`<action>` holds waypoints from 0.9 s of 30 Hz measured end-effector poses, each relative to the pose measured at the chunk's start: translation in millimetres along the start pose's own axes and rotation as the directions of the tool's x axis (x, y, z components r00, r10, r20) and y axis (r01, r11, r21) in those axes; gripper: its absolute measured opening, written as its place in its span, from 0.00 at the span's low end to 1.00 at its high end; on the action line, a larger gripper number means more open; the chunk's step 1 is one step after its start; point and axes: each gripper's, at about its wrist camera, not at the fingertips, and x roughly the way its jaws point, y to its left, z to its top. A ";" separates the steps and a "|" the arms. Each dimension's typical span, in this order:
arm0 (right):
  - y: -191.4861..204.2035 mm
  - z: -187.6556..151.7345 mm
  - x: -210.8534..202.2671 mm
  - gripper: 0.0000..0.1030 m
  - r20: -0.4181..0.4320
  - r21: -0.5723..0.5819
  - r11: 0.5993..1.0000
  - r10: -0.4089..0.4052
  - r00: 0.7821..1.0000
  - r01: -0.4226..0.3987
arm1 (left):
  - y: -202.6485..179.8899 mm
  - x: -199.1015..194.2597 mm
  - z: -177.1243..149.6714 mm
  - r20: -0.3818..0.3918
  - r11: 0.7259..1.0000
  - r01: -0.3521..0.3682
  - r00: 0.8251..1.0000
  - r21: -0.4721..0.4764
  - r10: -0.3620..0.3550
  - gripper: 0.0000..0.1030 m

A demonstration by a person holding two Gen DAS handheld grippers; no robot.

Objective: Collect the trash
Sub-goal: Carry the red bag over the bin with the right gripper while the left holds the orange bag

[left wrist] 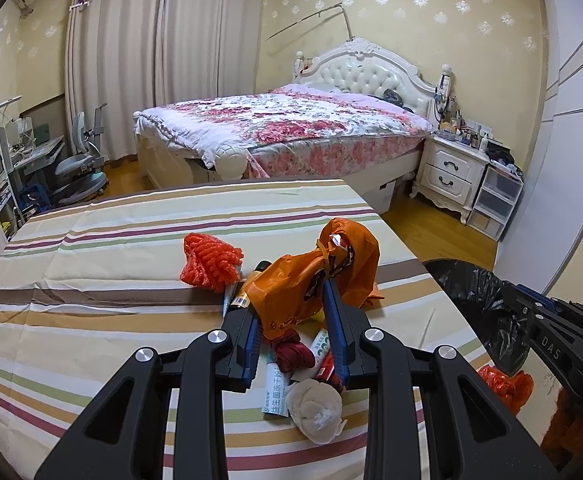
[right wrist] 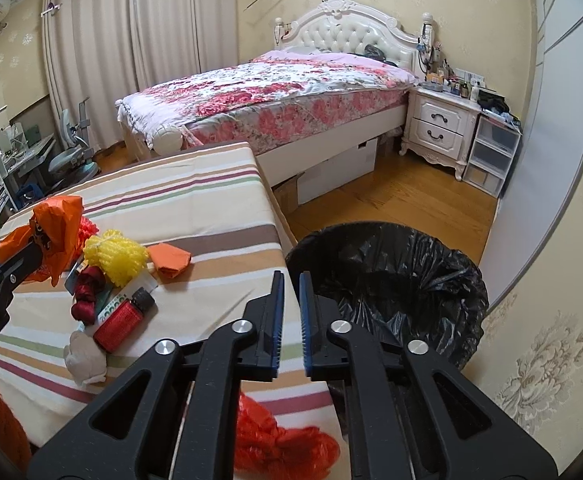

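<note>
The left gripper (left wrist: pixel 291 300) is closed on the orange plastic bag (left wrist: pixel 311 280), which bulges up and forward between its 2 blue-padded fingers and is lifted above the rest of the litter on the striped tablecloth (left wrist: pixel 111 288). The black-lined trash bin (right wrist: pixel 391 276) stands off the table's right edge, so the bag lies to the bin's left and the carry must run rightward across the table corner (the bag's long axis runs roughly upright, knot near the top). The right gripper (right wrist: pixel 291 312) holds nothing, its jaws parted by a narrow gap, and hovers over the table edge just beside the bin's rim; it is the nearer of the 2 to the bin, though the left has the load. Remaining pieces include a red bottle (right wrist: pixel 121 320), yellow foam net (right wrist: pixel 115 260) and white wad (right wrist: pixel 85 356).
</note>
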 end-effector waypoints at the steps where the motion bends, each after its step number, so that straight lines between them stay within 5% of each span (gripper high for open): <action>1: 0.0 -2.8 -2.5 0.30 0.001 0.000 1.000 -0.001 1.000 0.001 | 1.5 -2.2 -1.1 0.000 1.000 -0.003 1.000 -0.002 0.003 0.29; 13: 13.4 -40.7 -21.0 0.62 -0.041 -0.030 0.999 0.027 0.999 -0.029 | 25.1 -27.3 -27.6 -0.022 0.997 -0.074 0.997 -0.015 0.073 0.29; 24: 20.4 -65.2 -12.0 0.67 -0.100 -0.067 0.998 0.013 0.995 -0.020 | 34.9 -34.3 -49.8 -0.067 0.994 -0.101 0.993 -0.034 0.099 0.29; 27: 23.3 -67.7 -10.0 0.61 -0.101 -0.093 0.996 -0.005 0.995 -0.005 | 31.4 -31.8 -50.5 -0.072 0.995 -0.092 0.993 -0.030 0.090 0.29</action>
